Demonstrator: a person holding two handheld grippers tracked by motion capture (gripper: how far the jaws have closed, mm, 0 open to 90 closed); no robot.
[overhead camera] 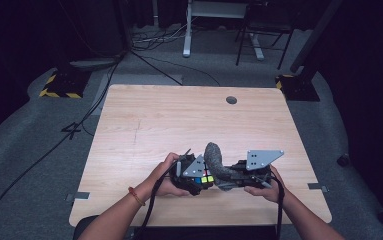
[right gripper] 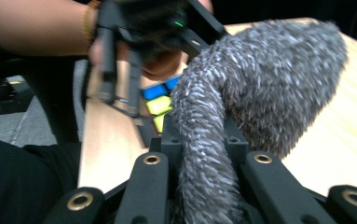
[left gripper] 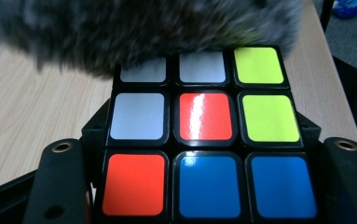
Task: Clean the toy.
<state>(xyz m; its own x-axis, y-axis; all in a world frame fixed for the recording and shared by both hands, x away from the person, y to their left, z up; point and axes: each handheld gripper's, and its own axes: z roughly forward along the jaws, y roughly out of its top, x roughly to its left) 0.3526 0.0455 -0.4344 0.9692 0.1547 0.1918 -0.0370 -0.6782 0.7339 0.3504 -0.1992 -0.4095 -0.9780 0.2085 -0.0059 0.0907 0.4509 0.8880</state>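
Your left gripper's (overhead camera: 195, 176) jaws are clamped on the sides of a black-framed puzzle cube with coloured square stickers (left gripper: 199, 135), and your right gripper's (overhead camera: 239, 176) jaws are closed on the lower end of a grey, fuzzy, curved duster-like cloth (right gripper: 260, 88). You hold both grippers close together, near the front edge of the light wooden table (overhead camera: 179, 115), with the cube between your hands. In the left gripper view, the cube's face shows white, red, yellow-green, orange and blue squares, and the grey fuzz lies on its top row. In the right gripper view, the fuzzy cloth rises from between the jaws and bends over toward the cube.
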